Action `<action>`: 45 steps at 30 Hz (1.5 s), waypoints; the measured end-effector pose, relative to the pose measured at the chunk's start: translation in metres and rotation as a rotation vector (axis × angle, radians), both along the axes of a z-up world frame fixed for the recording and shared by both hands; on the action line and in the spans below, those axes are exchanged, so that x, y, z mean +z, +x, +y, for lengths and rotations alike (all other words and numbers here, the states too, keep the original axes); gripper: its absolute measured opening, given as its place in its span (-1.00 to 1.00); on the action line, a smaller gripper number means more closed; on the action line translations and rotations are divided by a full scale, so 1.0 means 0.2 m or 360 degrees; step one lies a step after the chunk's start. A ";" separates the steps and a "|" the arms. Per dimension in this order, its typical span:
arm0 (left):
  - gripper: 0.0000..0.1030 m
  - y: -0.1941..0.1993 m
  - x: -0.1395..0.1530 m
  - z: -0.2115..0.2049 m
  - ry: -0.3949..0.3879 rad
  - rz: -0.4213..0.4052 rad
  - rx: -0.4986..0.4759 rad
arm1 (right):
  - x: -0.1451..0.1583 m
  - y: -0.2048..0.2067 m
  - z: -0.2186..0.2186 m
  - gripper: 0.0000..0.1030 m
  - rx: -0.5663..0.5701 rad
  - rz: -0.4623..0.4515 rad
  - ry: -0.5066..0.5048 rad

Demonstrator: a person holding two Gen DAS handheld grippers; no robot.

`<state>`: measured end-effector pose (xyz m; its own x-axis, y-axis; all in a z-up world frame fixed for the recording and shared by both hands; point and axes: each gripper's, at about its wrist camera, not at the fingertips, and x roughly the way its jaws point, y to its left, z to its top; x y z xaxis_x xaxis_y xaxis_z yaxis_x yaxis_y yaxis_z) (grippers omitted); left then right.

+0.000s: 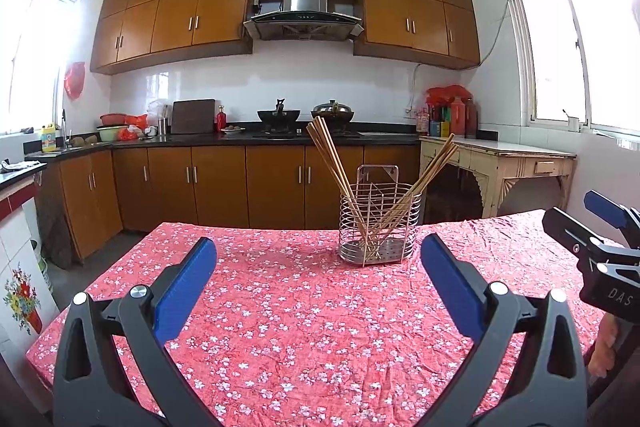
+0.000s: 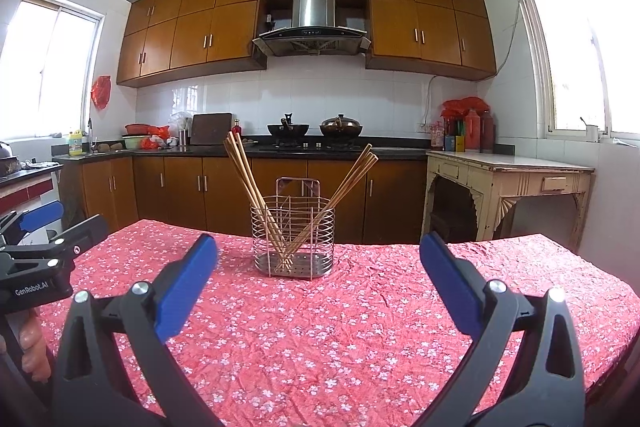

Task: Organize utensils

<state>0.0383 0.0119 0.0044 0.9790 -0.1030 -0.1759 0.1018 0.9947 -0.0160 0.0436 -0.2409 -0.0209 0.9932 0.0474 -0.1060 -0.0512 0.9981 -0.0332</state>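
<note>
Above the table: both grippers empty, holder ahead.

Left gripper (image 1: 319, 259) is held w/ fingers spread wide, nothing between; same for right gripper (image 2: 319, 259). The wire holder (image 2: 293, 237) stands upright on the red floral tablecloth (image 2: 360, 327), apart from both: approx 1 o'clock from the left fingers, 11–12 o'clock from the right. Chopsticks (image 1: 330, 163) are already in it, two bundles fanned to 11 and 1 o'clock, long axes steeply tilted. Neither arm is judged clearly nearer; no loose utensil is seen on the cloth.
</note>
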 end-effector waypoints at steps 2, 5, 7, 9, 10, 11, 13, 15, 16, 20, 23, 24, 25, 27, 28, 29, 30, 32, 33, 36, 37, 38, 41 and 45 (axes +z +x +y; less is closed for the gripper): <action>0.96 0.00 0.00 0.00 0.0000 0.0000 0.0000 | 0.00 0.00 0.00 0.92 0.0002 0.0000 0.0001; 0.96 0.00 0.00 0.00 -0.0001 0.0003 -0.0003 | 0.00 0.00 0.00 0.92 0.0003 0.0001 0.0004; 0.96 0.00 0.00 0.00 -0.0004 0.0004 -0.0006 | 0.00 0.00 0.00 0.92 0.0002 0.0003 0.0005; 0.96 0.00 0.00 0.00 -0.0002 0.0007 -0.0007 | 0.00 0.00 0.00 0.92 0.0002 0.0003 0.0005; 0.96 -0.01 0.00 0.00 -0.0003 0.0008 -0.0007 | 0.00 0.00 0.00 0.92 0.0000 0.0002 0.0007; 0.96 -0.01 0.00 0.00 -0.0004 0.0009 -0.0009 | 0.00 0.00 0.00 0.92 -0.0001 0.0001 0.0010; 0.96 0.00 0.00 0.00 -0.0007 0.0010 -0.0012 | 0.00 0.00 0.00 0.92 0.0000 0.0002 0.0015; 0.96 0.00 0.00 0.00 -0.0008 0.0009 -0.0017 | 0.00 0.00 0.00 0.92 -0.0001 0.0002 0.0014; 0.96 0.00 0.00 -0.01 -0.0007 0.0010 -0.0019 | 0.00 0.00 -0.01 0.92 -0.0001 0.0003 0.0016; 0.96 -0.01 0.00 -0.01 -0.0003 0.0015 -0.0025 | 0.00 0.00 -0.01 0.92 0.0000 0.0005 0.0022; 0.96 -0.01 -0.01 -0.01 -0.0007 0.0019 -0.0024 | 0.00 0.00 -0.01 0.92 0.0000 0.0005 0.0023; 0.96 -0.01 -0.01 -0.01 -0.0009 0.0019 -0.0022 | 0.00 0.00 -0.01 0.92 0.0000 0.0005 0.0023; 0.96 -0.01 -0.01 -0.02 -0.0011 0.0020 -0.0022 | 0.00 0.00 -0.01 0.92 0.0000 0.0004 0.0023; 0.96 -0.01 0.00 -0.02 -0.0014 0.0019 -0.0015 | 0.00 0.00 -0.01 0.92 0.0003 0.0005 0.0024; 0.96 -0.01 0.00 -0.01 -0.0014 0.0017 -0.0011 | 0.00 0.01 -0.01 0.92 0.0002 0.0005 0.0024; 0.96 -0.01 0.00 -0.01 -0.0012 0.0014 -0.0006 | 0.00 0.01 -0.01 0.92 0.0002 0.0006 0.0024; 0.96 -0.01 0.00 -0.01 -0.0010 0.0013 -0.0004 | 0.00 0.01 0.00 0.92 0.0003 0.0008 0.0025; 0.96 -0.01 0.00 -0.01 -0.0003 0.0011 0.0003 | 0.00 0.01 0.00 0.92 0.0003 0.0010 0.0026; 0.96 -0.01 0.00 -0.01 -0.0002 0.0012 0.0005 | 0.00 0.01 0.00 0.92 0.0004 0.0010 0.0026; 0.96 -0.01 -0.01 -0.02 -0.0001 0.0014 0.0005 | 0.00 0.01 0.01 0.92 0.0005 0.0011 0.0028; 0.96 -0.01 -0.01 -0.02 0.0000 0.0013 0.0005 | 0.00 0.01 0.01 0.92 0.0004 0.0011 0.0029; 0.96 -0.01 0.00 -0.01 -0.0001 0.0012 0.0004 | 0.00 0.01 0.01 0.92 0.0006 0.0012 0.0030; 0.96 -0.01 -0.01 -0.02 0.0001 0.0012 0.0001 | 0.00 0.01 0.02 0.92 0.0005 0.0013 0.0032; 0.96 -0.01 -0.01 -0.02 0.0000 0.0013 -0.0004 | -0.01 0.01 0.02 0.92 0.0007 0.0015 0.0035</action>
<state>0.0365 0.0082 0.0026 0.9773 -0.1055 -0.1836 0.1042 0.9944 -0.0170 0.0457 -0.2363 -0.0222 0.9920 0.0543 -0.1140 -0.0558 0.9984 -0.0107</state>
